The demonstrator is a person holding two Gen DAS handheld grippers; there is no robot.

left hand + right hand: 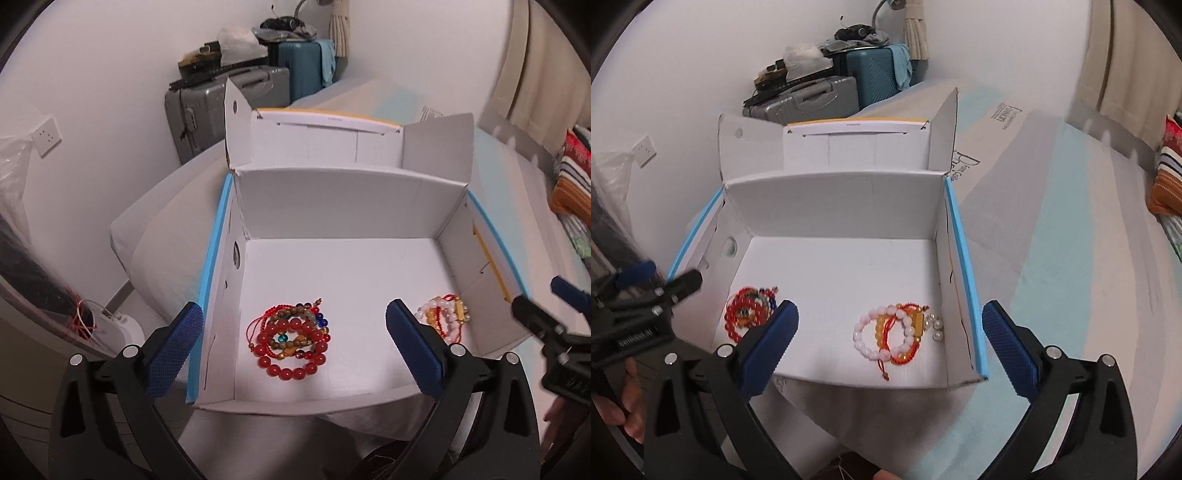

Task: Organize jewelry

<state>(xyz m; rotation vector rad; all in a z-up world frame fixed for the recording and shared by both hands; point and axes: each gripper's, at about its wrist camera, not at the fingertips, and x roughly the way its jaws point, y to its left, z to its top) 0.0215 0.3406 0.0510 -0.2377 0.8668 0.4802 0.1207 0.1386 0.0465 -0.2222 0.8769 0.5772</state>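
Spread wide and empty above the near rim of the white box (332,206): left gripper (293,341) nearest the red bead pile (291,341), right gripper (890,341) nearest the pink-and-orange bracelets (890,332), both piles lying flat ahead.

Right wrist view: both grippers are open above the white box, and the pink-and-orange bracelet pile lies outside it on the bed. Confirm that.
Not quite. The pink-and-orange bracelet pile lies inside the white box, on its floor near the right wall, as the right wrist view shows. The left gripper and right gripper are indeed both open above it.
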